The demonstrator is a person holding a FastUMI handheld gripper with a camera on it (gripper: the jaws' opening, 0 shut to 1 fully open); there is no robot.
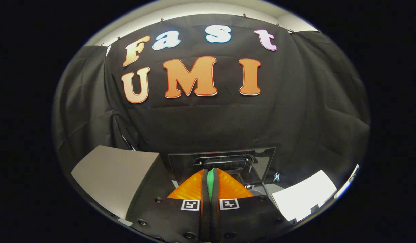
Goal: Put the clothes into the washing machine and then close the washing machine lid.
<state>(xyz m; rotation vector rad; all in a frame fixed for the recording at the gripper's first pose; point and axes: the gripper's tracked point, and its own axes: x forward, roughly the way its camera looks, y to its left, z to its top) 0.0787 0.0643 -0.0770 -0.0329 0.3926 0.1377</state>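
Gripper (210, 189) has its jaws pinched narrow on a green cloth (210, 182), held high before the washer's raised lid (261, 160), probably ready for dropping in.

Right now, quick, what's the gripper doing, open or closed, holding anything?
Gripper: closed, fingers pinching a thin strip of green cloth between them, held up in front of the washing machine's raised lid.
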